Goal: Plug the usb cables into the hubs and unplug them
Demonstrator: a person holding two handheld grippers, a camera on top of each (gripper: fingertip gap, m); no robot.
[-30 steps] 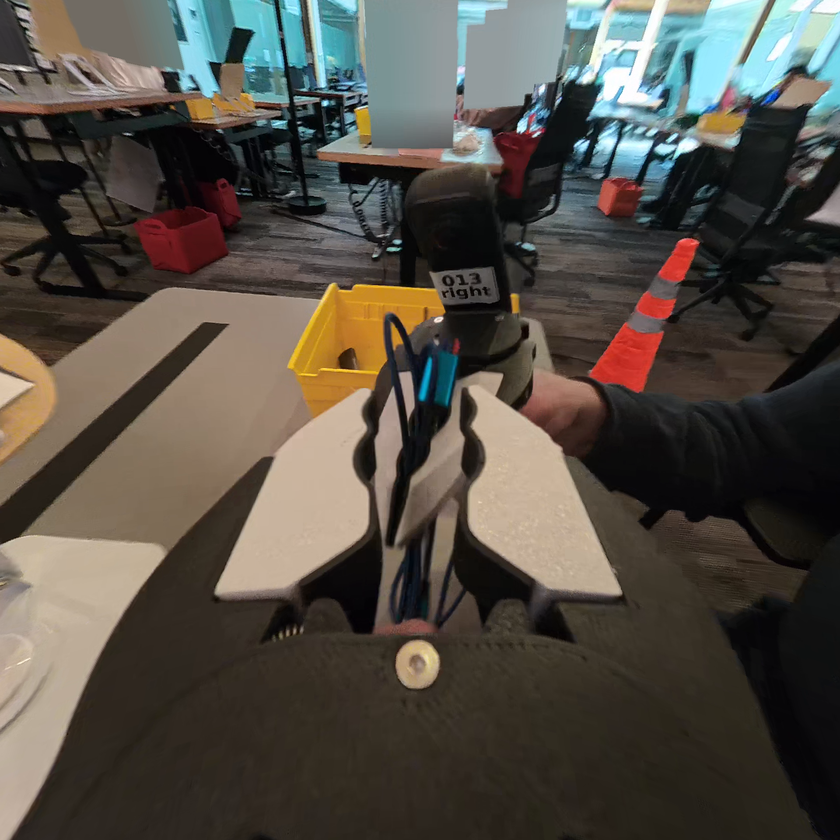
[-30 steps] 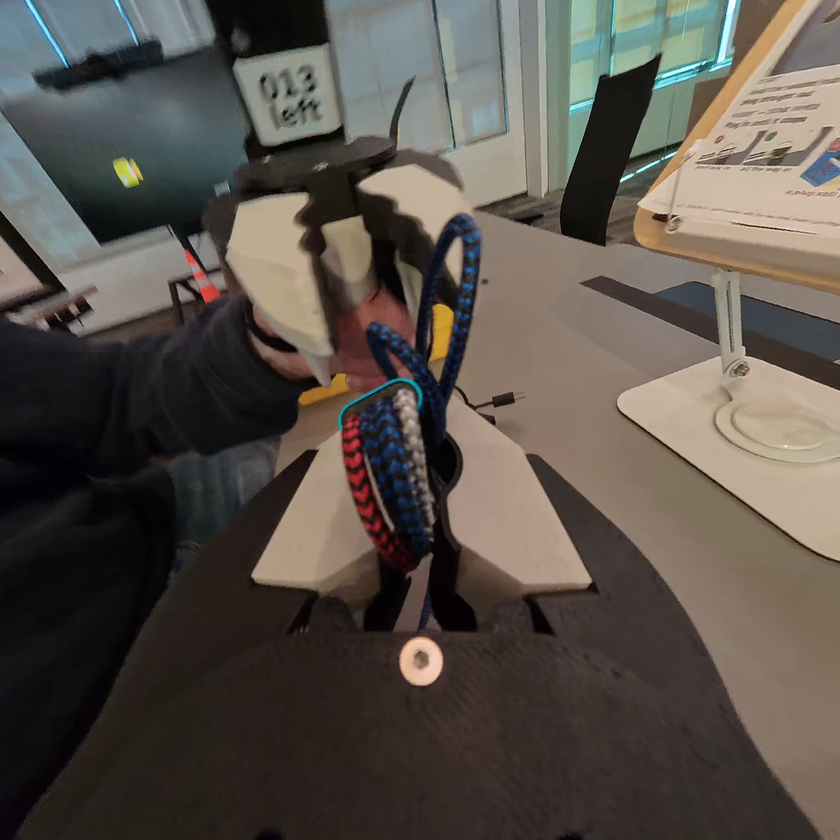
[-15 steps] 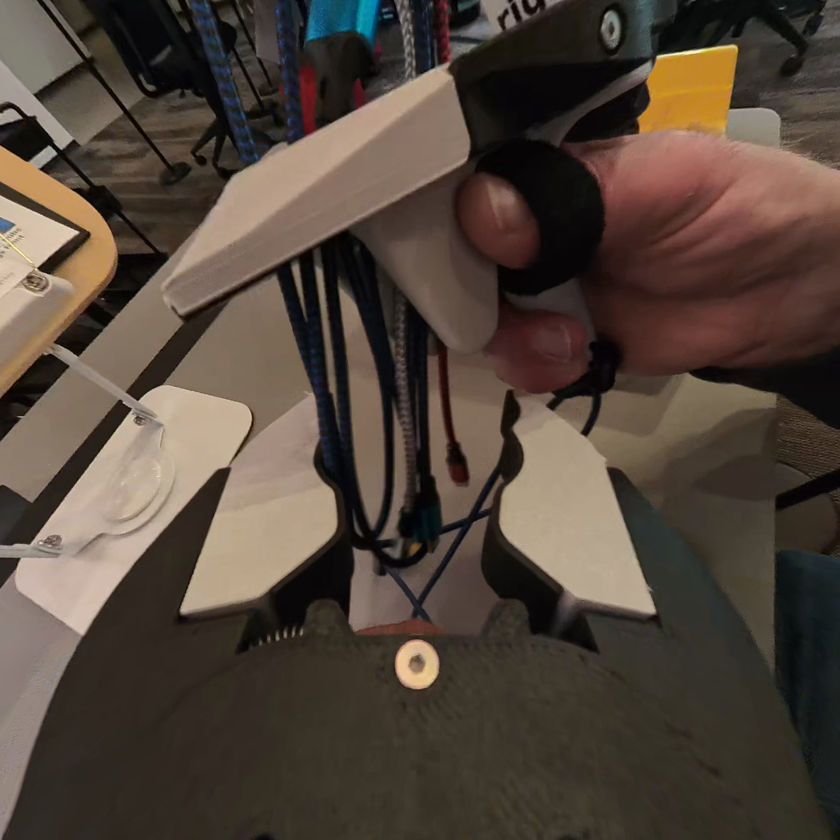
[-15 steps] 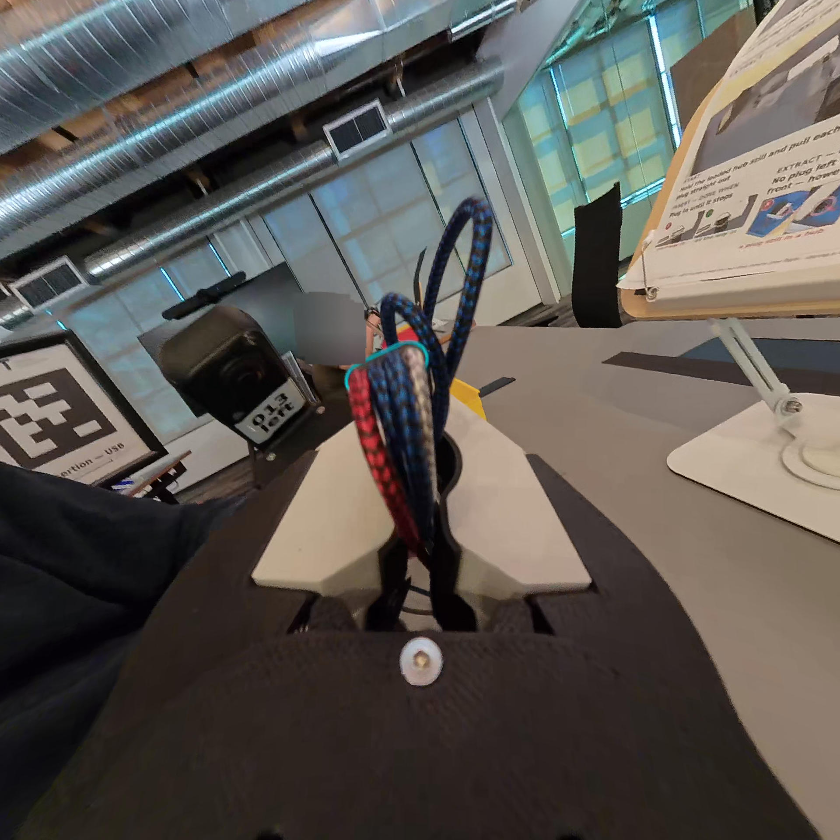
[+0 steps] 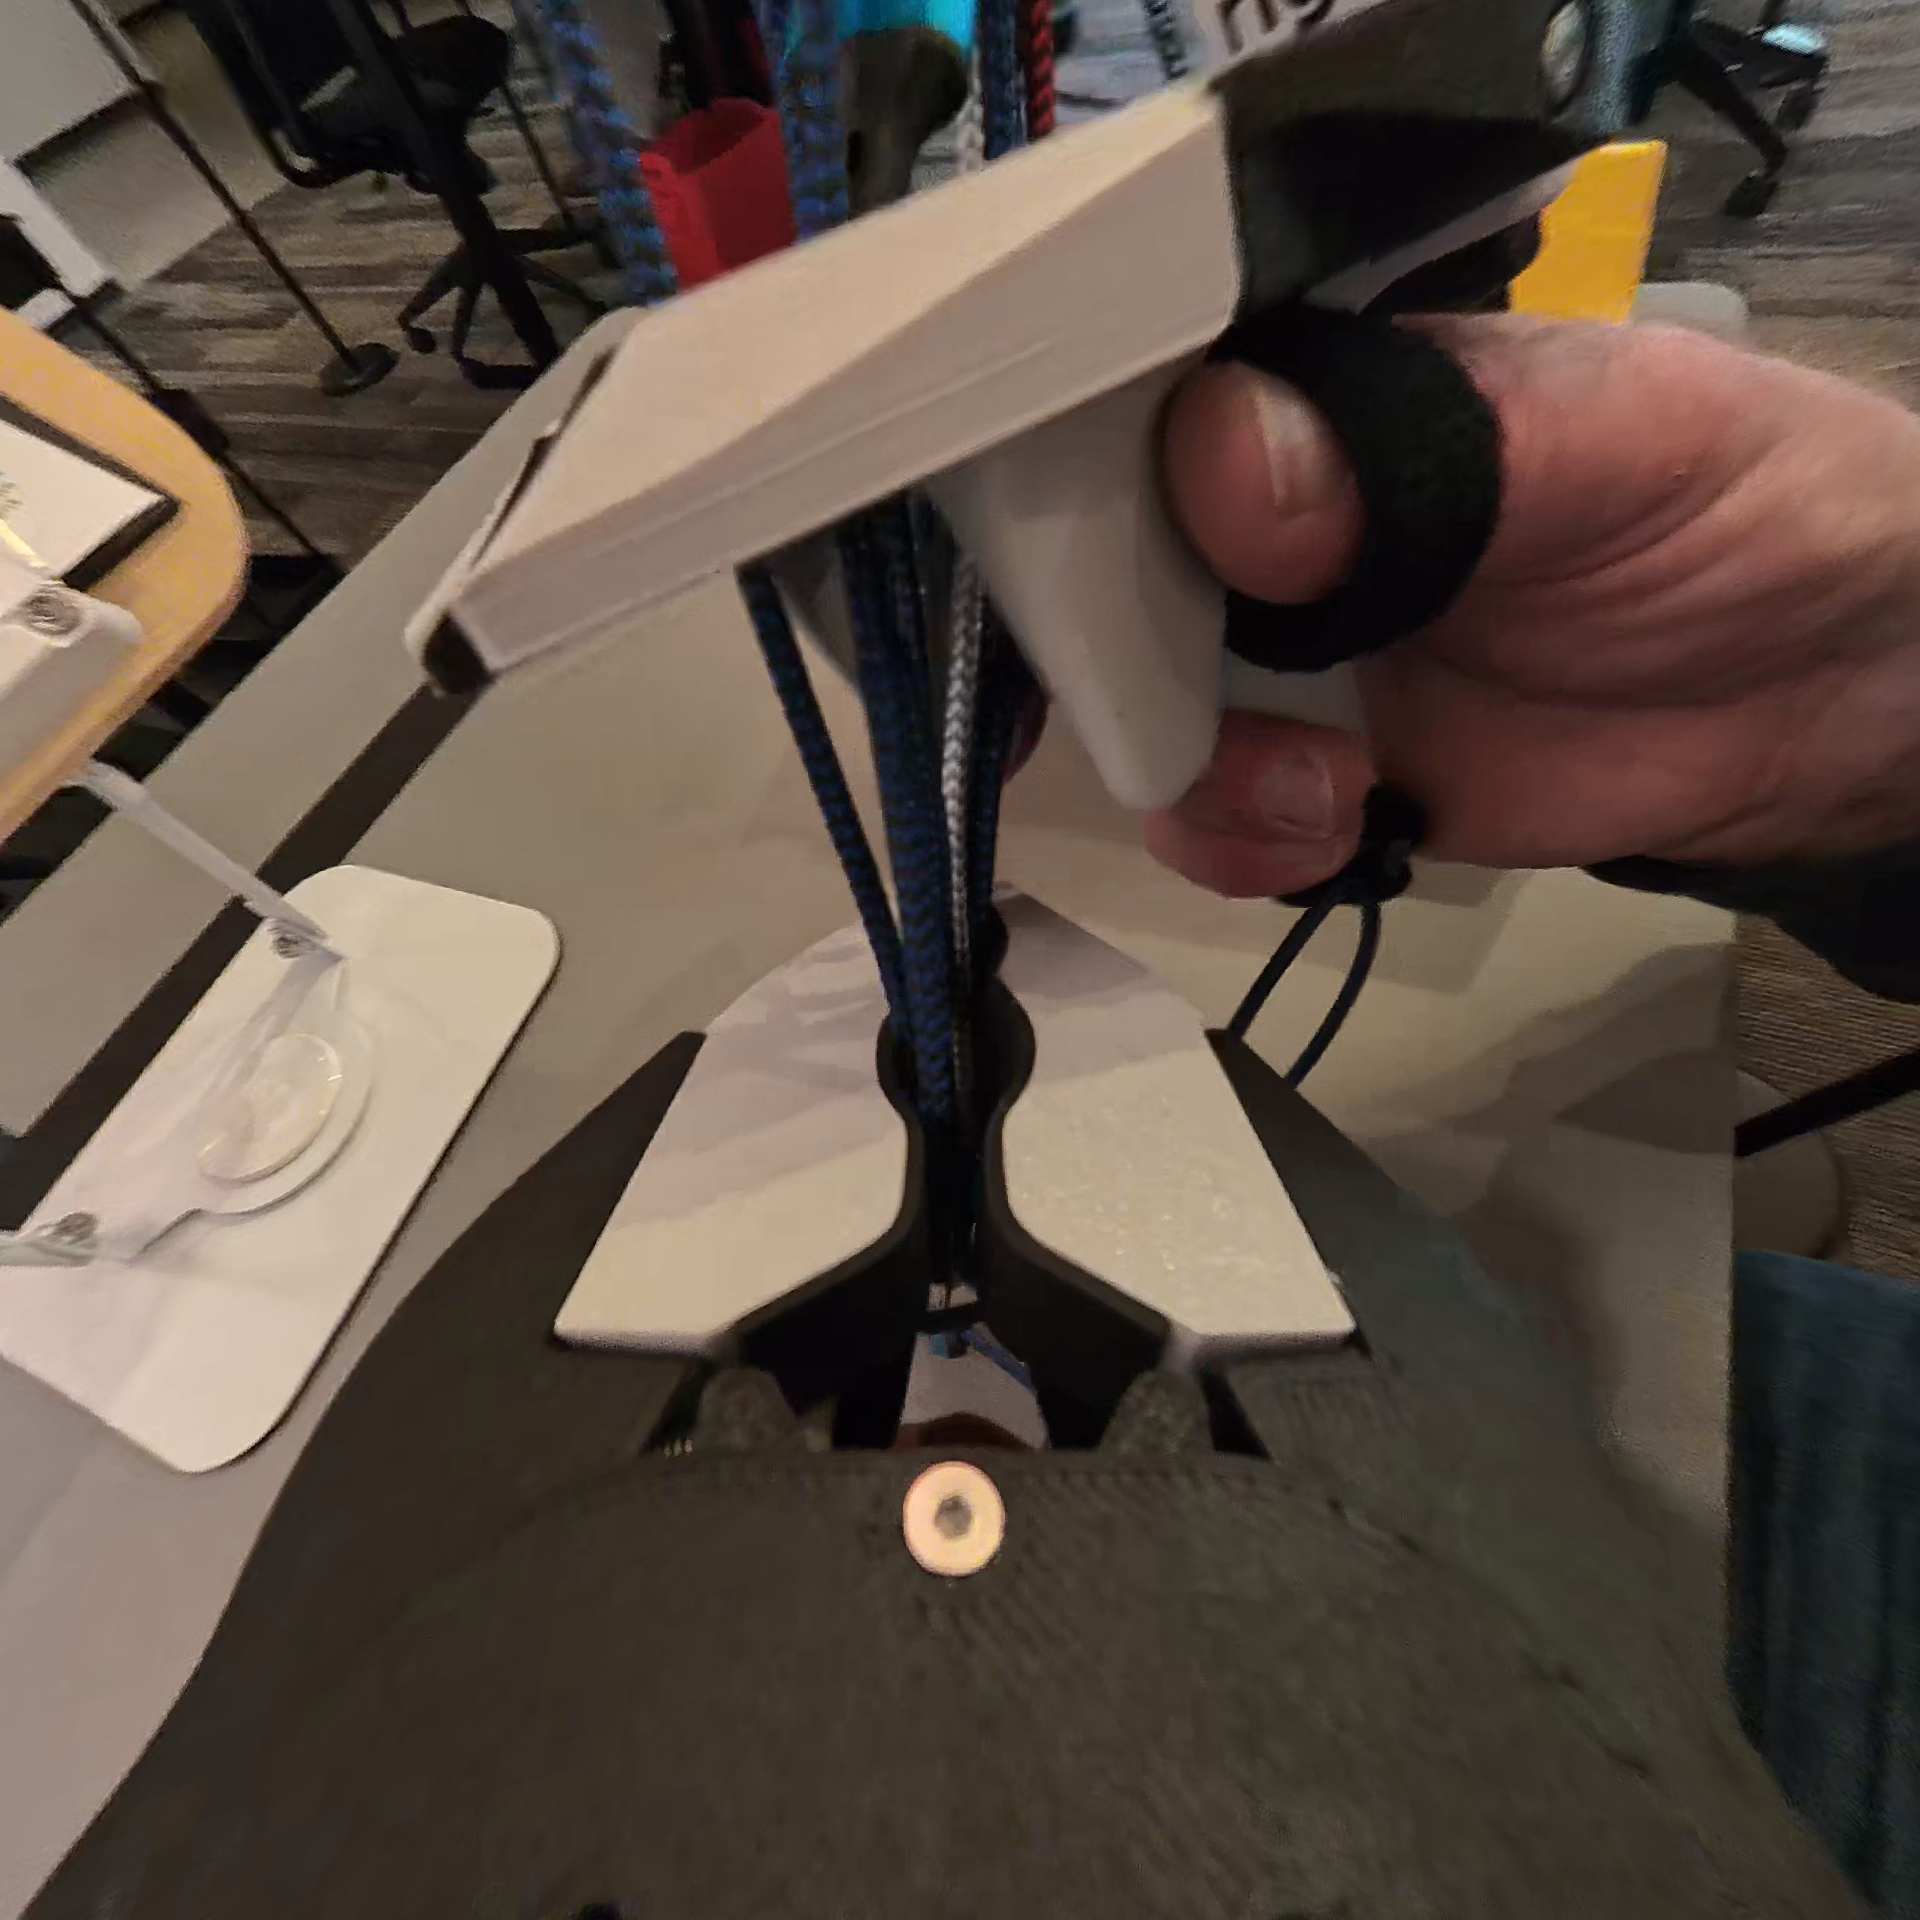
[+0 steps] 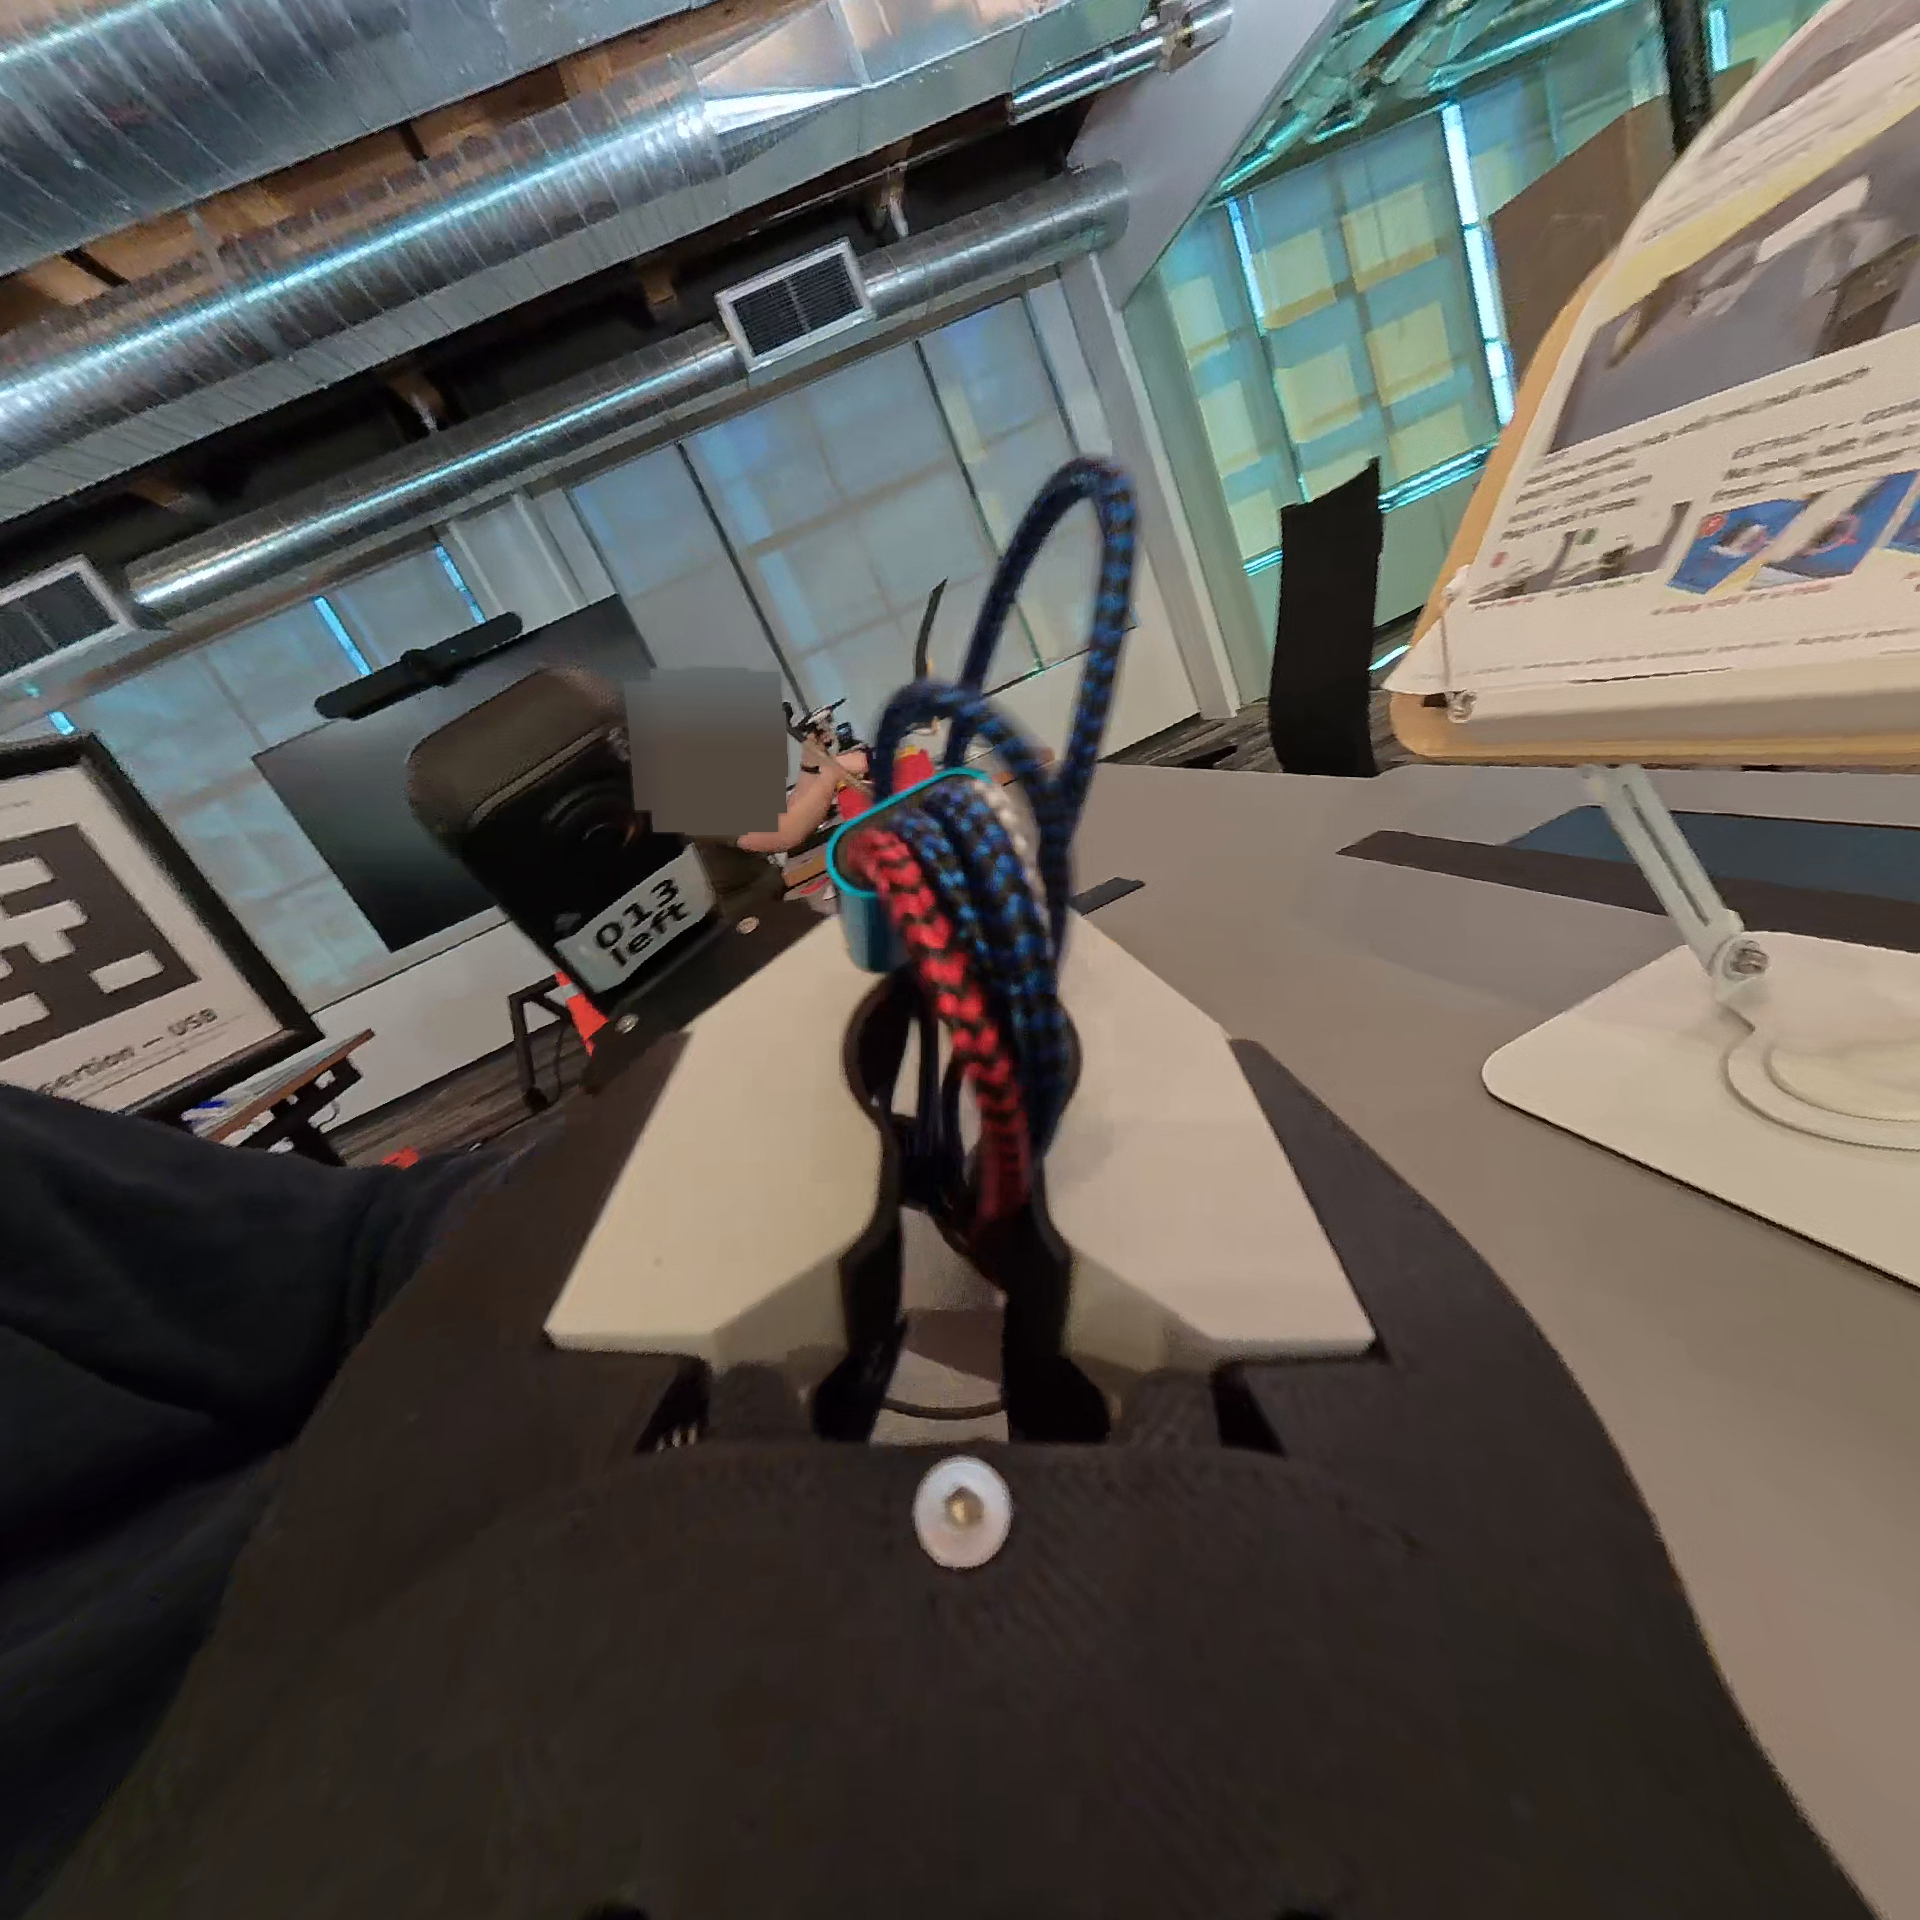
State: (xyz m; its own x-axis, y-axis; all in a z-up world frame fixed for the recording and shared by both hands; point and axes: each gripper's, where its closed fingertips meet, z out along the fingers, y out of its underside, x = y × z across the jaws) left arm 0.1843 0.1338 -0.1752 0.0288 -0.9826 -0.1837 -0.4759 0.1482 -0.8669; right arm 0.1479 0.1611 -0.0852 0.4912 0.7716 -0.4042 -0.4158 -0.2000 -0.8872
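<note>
Half a second ago the left gripper (image 5: 951,1049) stood spread with the cables (image 5: 914,831) hanging loose between its fingers; its jaws are now pressed together, pinching the hanging strands. The right gripper (image 6: 961,1060) has kept its clamp on the top of the same bundle.

In the left wrist view, a white stand base (image 5: 312,1195) lies on the grey table (image 5: 644,831) at the far left, with a clear arm rising from it toward a wooden board (image 5: 156,540). In the middle, the blue-and-black and grey braided cables drop straight down from the right gripper above and pass into the narrow slot between the left gripper's white fingers (image 5: 790,1174). To the right, a hand (image 5: 1558,623) grips the right tool's trigger through a black strap, and a thin black cord (image 5: 1320,987) loops down beneath it. A yellow bin (image 5: 1590,229) shows behind the hand.

In the right wrist view, a dark sleeve (image 6: 156,1351) fills the left edge. The left tool's camera housing (image 6: 551,821) sits low behind it. In the middle, the cables (image 6: 987,935) stand up between the white fingers (image 6: 748,1174), red, blue and grey strands bound by a teal band (image 6: 862,894), with one blue loop arching above. The jaws pinch the bundle below the band. At right, the board carrying a printed sheet (image 6: 1714,499) tilts over its white base (image 6: 1621,1081).

No hub is visible in either view.
</note>
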